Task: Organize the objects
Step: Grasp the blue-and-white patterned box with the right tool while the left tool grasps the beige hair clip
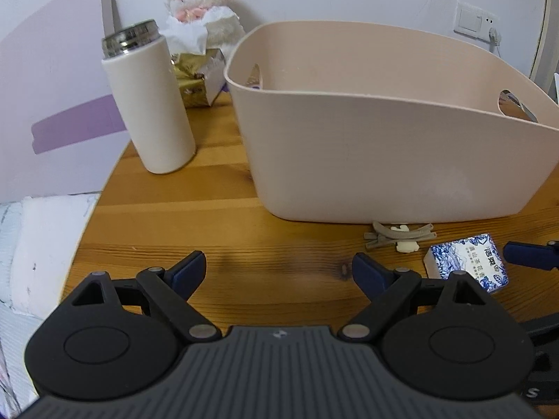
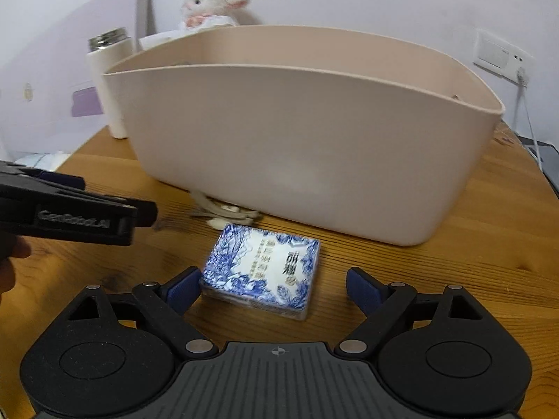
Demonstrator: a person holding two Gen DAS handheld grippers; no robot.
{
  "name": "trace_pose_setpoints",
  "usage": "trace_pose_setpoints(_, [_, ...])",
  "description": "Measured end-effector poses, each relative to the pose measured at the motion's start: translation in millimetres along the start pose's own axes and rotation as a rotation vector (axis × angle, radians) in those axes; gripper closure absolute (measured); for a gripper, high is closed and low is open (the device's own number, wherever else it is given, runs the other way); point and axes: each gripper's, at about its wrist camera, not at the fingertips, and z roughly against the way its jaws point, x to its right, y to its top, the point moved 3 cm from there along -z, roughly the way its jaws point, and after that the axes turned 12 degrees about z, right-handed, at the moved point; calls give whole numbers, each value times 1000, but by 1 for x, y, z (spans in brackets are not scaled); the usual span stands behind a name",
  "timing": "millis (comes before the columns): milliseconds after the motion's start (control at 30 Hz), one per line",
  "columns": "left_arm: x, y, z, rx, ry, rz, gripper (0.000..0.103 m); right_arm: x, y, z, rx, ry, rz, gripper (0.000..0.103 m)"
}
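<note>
A blue-and-white patterned box point(image 2: 262, 272) lies flat on the wooden table point(image 2: 471, 262), in front of a large pale pink bin point(image 2: 297, 146). My right gripper point(image 2: 274, 284) is open with the box between its fingers, the left finger touching or nearly touching the box's left side. The box also shows in the left wrist view point(image 1: 466, 262). My left gripper point(image 1: 277, 269) is open and empty over bare table, left of the box; it also shows at the left of the right wrist view point(image 2: 104, 216). Beige hair clips point(image 1: 398, 235) lie against the bin's point(image 1: 384, 146) front.
A white thermos point(image 1: 153, 104) with a steel top stands left of the bin. Behind it are a gold tissue box point(image 1: 199, 80) and a white plush lamb point(image 1: 206, 3). The table's rounded edge point(image 1: 87, 216) curves at the left, with bedding beyond. A wall socket point(image 2: 503, 56) is at right.
</note>
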Motion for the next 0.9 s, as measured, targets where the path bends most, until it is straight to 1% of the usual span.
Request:
trace_pose_setpoints(167, [9,-1,-8,-22,-54,15,12,19,-6,0,2,-24,-27,12])
trace_pose_setpoints(400, [34,-3,-20,-53,-125,24,12,42,-16,0,10,-56,-29,12])
trace_pose_setpoints(467, [41,-2,-24,-64,-133,23,12,48,-18,0,13,-61,-29,12])
trace_pose_setpoints(600, [51,0,-30,-62,-133,23,7,53,-21,-1,20,-66,-14,12])
trace_pose_setpoints(700, [57,2,-33,-56,-134,27,7,54,-21,-3,31,-67,-9,11])
trace_pose_setpoints(767, [61,4,-36,-51,-122,18,7,54,-22,-3,37,-68,-8,12])
trace_pose_setpoints(833, [65,4,-39,-38,-96,-5,8,53,-20,-3,44,-65,-7,15])
trace_pose_setpoints(900, [67,4,-39,-23,-101,-14,12,52,-21,-2,51,-62,-7,25])
